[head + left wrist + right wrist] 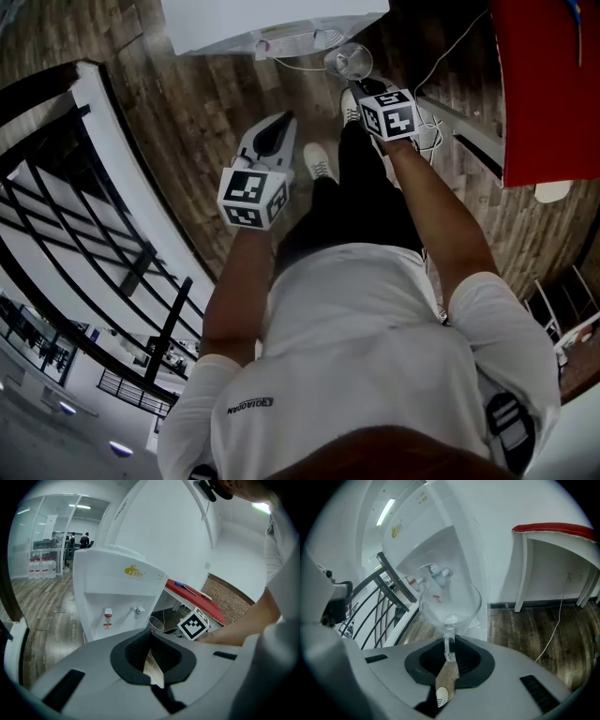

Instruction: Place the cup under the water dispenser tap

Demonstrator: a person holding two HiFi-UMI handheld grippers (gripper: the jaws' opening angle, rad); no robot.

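Right claw [449, 645] pinches the cup [450, 603] by its thin stem, likely light, slick, fragile glass; left claw [151, 640] closed, empty.

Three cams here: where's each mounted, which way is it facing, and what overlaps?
Head view: on the person's head, facing steeply down; shows shirt, both arms, legs, left gripper, right gripper.
Left gripper view: on the left gripper, facing the water dispenser front; shows its shut jaws and the right forearm.
Right gripper view: on the right gripper, facing the dispenser's taps; shows its jaws clamped on the cup stem.
Shared: dispenser and cup appear in all three.
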